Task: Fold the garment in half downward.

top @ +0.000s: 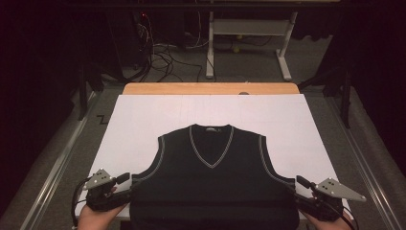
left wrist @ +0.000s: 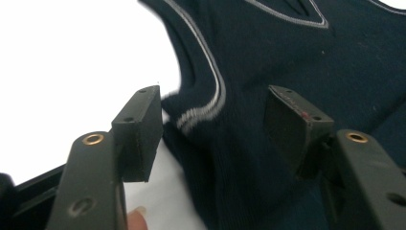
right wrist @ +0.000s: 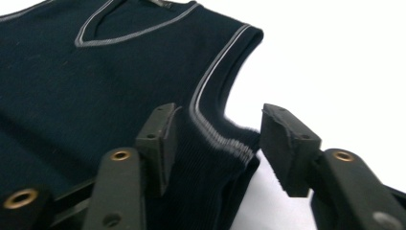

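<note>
A dark navy sleeveless V-neck vest (top: 210,177) with grey trim lies flat on a white sheet (top: 143,120), its neck toward the far side. My left gripper (top: 125,186) sits at the vest's left side, just below the armhole. In the left gripper view the left gripper (left wrist: 215,103) has its jaws apart around the armhole's lower corner of the vest (left wrist: 268,57), and the pads do not press on it. My right gripper (top: 298,189) mirrors it at the right side. In the right gripper view the right gripper (right wrist: 220,120) stands open astride the ribbed side edge of the vest (right wrist: 95,76).
The white sheet covers a wooden table whose far edge (top: 210,88) shows beyond it. Metal rails (top: 57,163) run along both sides. Behind the table are floor cables (top: 163,57) and a white desk frame (top: 249,28). Bare sheet lies left, right and beyond the vest.
</note>
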`<state>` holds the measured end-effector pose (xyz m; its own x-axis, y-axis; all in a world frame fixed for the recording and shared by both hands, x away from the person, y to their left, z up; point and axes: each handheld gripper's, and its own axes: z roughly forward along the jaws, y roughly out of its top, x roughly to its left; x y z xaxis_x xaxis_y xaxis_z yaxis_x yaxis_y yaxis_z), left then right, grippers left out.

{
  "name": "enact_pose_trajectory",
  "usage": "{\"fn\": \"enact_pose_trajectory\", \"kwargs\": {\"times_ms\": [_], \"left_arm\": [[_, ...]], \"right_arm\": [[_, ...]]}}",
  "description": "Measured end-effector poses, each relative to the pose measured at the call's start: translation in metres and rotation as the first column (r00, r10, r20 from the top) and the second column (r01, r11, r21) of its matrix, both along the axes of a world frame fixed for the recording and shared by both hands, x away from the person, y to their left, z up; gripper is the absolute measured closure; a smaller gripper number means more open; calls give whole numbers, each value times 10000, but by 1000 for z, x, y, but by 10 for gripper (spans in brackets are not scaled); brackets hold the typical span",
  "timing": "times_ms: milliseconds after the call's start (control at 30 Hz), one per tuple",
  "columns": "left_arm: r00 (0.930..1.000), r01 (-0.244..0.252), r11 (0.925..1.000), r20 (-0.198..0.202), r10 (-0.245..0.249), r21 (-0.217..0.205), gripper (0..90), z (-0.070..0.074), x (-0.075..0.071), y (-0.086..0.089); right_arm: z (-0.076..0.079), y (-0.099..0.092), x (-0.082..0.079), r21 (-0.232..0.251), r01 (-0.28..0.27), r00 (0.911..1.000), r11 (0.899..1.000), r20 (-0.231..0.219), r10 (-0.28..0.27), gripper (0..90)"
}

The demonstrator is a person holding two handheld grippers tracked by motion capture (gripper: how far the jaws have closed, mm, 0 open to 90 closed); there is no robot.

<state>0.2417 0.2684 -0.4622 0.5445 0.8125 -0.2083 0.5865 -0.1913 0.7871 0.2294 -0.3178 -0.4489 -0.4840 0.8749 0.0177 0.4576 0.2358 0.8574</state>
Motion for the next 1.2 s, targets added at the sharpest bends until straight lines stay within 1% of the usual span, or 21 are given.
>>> {"fn": "enact_pose_trajectory", "kwargs": {"times_ms": [133, 200, 233, 267, 300, 333, 367, 400, 467, 533, 567, 733, 767, 800, 900, 933, 1000, 1067, 1100, 1167, 1200], "left_arm": [[9999, 164, 9999, 6, -164, -42, 325, 8, 16, -5], [9999, 155, 9997, -18, -155, 176, 312, 15, 36, -7], [9999, 155, 9997, -18, -155, 176, 311, 15, 36, -7], [10000, 8, 9999, -62, -7, 154, 298, 19, 52, -7], [10000, 8, 9999, -62, -7, 154, 273, 19, 52, -7], [9997, -148, 9999, -192, 148, -24, 269, 22, 68, -8], [9997, -148, 9999, -192, 148, -24, 261, 22, 68, -8], [9989, -314, 9995, -333, 315, 9, 236, 24, 83, -11], [9987, -334, 9994, -396, 335, 34, 219, 25, 90, -13], [9977, -455, 9990, -506, 456, 46, 151, 26, 104, -16], [9970, -540, 9985, -548, 542, 60, 151, 26, 110, -19], [9954, -598, 9977, -727, 619, 308, 18, 26, 135, -31], [9941, -589, 9975, -893, 622, 396, 0, 25, 141, -33], [9923, -639, 9967, -1031, 688, 506, 0, 24, 145, -36], [9855, -801, 9935, -1430, 910, 805, 0, 19, 157, -43], [9823, -810, 9928, -1616, 946, 884, 0, 17, 162, -45], [9760, -901, 9903, -1885, 1088, 1053, 0, 13, 169, -49], [9685, -953, 9914, -2217, 1132, 900, 0, 7, 176, -53], [9637, -1037, 9906, -2373, 1223, 894, 0, 4, 178, -55], [9561, -1133, 9875, -2584, 1383, 1093, 63, -3, 182, -59], [9538, -1151, 9869, -2650, 1417, 1135, 63, -5, 183, -60]], "right_arm": [[6, 3, 23, 73, -50, 10000, 10000, 31, 49, 382], [9, 6, 36, -17, -42, 10000, 10000, 48, 42, 357], [11, 9, 42, -39, -50, 10000, 10000, 39, 50, 341], [12, 11, 49, -99, -51, 10000, 9999, 35, 52, 327], [12, 11, 49, -99, -51, 10000, 9999, 35, 52, 327], [15, 16, 62, -123, -136, 9999, 9998, -9, 136, 291], [15, 16, 62, -123, -136, 9999, 9998, -9, 136, 291], [18, 21, 75, -196, -111, 9999, 9997, -17, 110, 274], [19, 23, 81, -154, -69, 10000, 9999, -49, 68, 260], [21, 29, 102, -41, 11, 10000, 10000, -85, -12, 198], [21, 29, 102, -41, 11, 10000, 10000, -85, -12, 198], [19, 38, 133, -78, 200, 9992, 9998, -347, -203, 84], [18, 41, 138, -49, 232, 9985, 9997, -488, -234, 10], [14, 45, 148, -210, 192, 9966, 9996, -797, -209, 1], [11, 48, 157, -368, 64, 9955, 9993, -943, -98, 1], [7, 50, 165, -480, 174, 9936, 9987, -1103, -226, 3], [5, 52, 168, -541, 228, 9926, 9983, -1178, -290, 10], [-1, 56, 179, -691, 396, 9860, 9968, -1593, -502, 58], [-1, 56, 179, -691, 396, 9860, 9968, -1593, -502, 58], [-8, 59, 187, -919, 467, 9788, 9947, -1945, -639, 90], [-8, 59, 187, -919, 467, 9788, 9947, -1945, -639, 90]]}}
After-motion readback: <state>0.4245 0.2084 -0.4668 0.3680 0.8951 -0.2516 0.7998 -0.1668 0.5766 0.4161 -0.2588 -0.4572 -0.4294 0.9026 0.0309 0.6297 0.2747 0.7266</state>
